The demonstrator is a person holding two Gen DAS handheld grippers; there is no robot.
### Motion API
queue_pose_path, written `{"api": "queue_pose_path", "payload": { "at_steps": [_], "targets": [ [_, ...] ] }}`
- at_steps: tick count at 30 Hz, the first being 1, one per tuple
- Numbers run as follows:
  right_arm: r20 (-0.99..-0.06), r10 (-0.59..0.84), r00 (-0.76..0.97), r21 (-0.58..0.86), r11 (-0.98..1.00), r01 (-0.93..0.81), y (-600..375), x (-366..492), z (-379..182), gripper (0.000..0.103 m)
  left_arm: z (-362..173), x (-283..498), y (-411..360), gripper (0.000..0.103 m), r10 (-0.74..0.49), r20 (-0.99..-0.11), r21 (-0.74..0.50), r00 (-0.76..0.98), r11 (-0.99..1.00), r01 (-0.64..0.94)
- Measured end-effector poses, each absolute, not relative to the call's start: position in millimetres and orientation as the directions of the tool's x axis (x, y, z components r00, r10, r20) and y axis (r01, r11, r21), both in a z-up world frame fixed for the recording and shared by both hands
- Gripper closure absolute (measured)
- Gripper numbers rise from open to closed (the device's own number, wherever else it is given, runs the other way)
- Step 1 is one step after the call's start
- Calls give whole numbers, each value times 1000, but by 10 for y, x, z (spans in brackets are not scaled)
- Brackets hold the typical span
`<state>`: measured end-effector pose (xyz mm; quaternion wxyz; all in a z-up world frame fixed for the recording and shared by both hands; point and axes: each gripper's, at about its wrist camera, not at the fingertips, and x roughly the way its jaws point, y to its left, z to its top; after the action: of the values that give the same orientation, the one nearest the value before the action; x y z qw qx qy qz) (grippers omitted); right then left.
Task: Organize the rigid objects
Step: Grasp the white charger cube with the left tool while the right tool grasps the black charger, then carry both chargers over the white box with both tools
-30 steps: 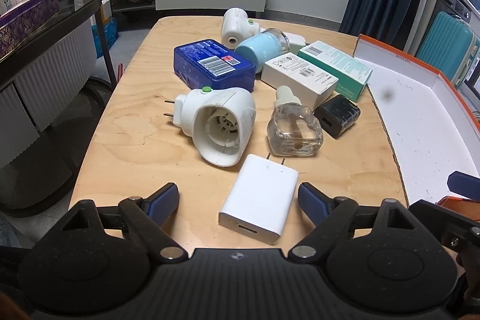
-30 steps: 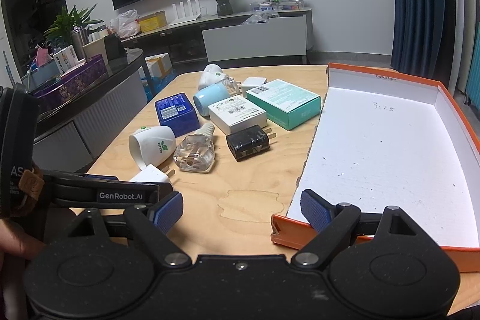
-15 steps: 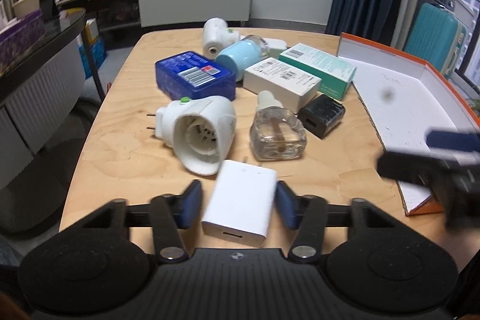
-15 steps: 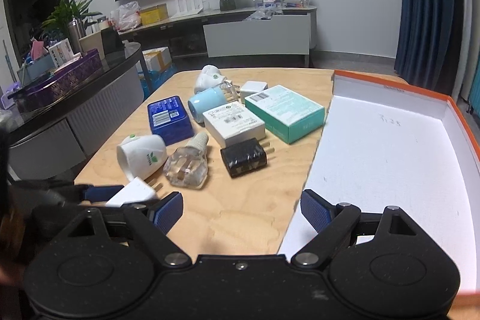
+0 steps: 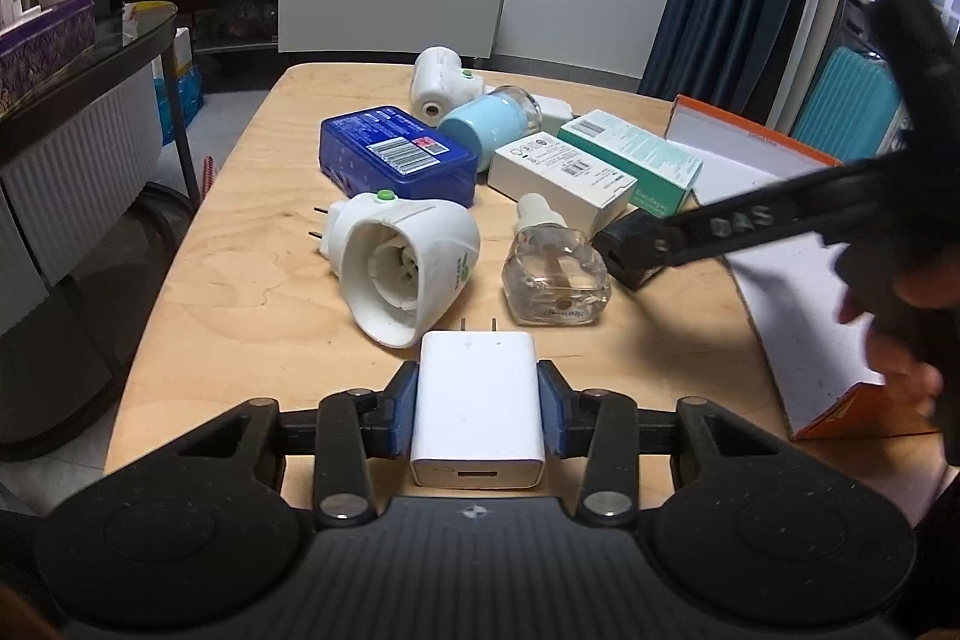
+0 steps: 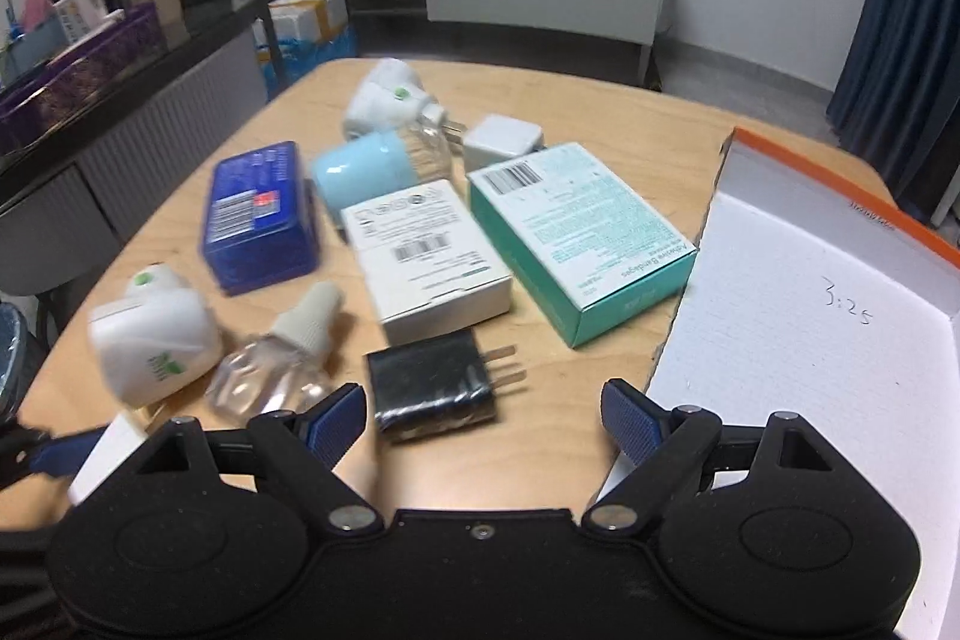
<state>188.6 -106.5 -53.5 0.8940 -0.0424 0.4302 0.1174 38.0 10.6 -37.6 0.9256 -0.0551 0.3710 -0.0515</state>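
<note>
The left gripper [image 5: 479,403] is pinching the white charger [image 5: 478,400]: both blue pads press flat on its long sides. The charger sits at the near edge of the table [image 5: 240,292], its long axis running straight away from the gripper, prongs pointing toward the far edge and the port end facing the camera. It still appears to rest on the wood, just in front of the white plug-in cone [image 5: 403,263] and the clear glass bottle [image 5: 555,274].

The orange box [image 6: 840,340], the likely place for sorted things, lies along the right edge of the table, well to the right of the held charger. Carrying the charger there would mean a lift and a sideways sweep across the right hand's path.

The right gripper [image 6: 483,415] is spread wide with nothing between its fingers. The black charger [image 6: 435,391] lies just ahead of it, nearer the left finger than the right, its prongs pointing toward the box, so its long axis runs across the gripper's opening. This hand is clearly the nearer one to the black charger and to the box.

A second earlier the left fingers stood wide on either side of the white charger, which lay slightly askew; now they have closed on it and it sits square to the gripper. The right gripper has swung from the near corner of the box leftward to face the black charger.
</note>
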Motion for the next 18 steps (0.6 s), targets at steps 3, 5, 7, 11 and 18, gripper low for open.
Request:
{"api": "queue_pose_path", "payload": {
  "at_steps": [3, 5, 7, 11, 18],
  "targets": [
    [-804, 167, 570, 14, 965, -262, -1012, 1985, -572, 2, -381, 388, 97, 62, -153, -677, -152, 719, 986, 67],
    [-813, 146, 564, -15, 963, -270, -953, 2023, -592, 3, -385, 397, 88, 62, -164, -676, -160, 719, 984, 73],
    [-809, 169, 562, -6, 955, -296, -926, 2032, -587, 12, -387, 405, 78, 62, -169, -676, -162, 717, 984, 80],
    [-794, 165, 586, -21, 955, -297, -903, 1970, -564, 30, -381, 408, 71, 62, -173, -674, -169, 718, 983, 78],
    [-739, 178, 650, 0, 964, -264, -1062, 1700, -401, 31, -332, 401, 51, 62, -178, -674, -175, 716, 981, 79]
  ]
}}
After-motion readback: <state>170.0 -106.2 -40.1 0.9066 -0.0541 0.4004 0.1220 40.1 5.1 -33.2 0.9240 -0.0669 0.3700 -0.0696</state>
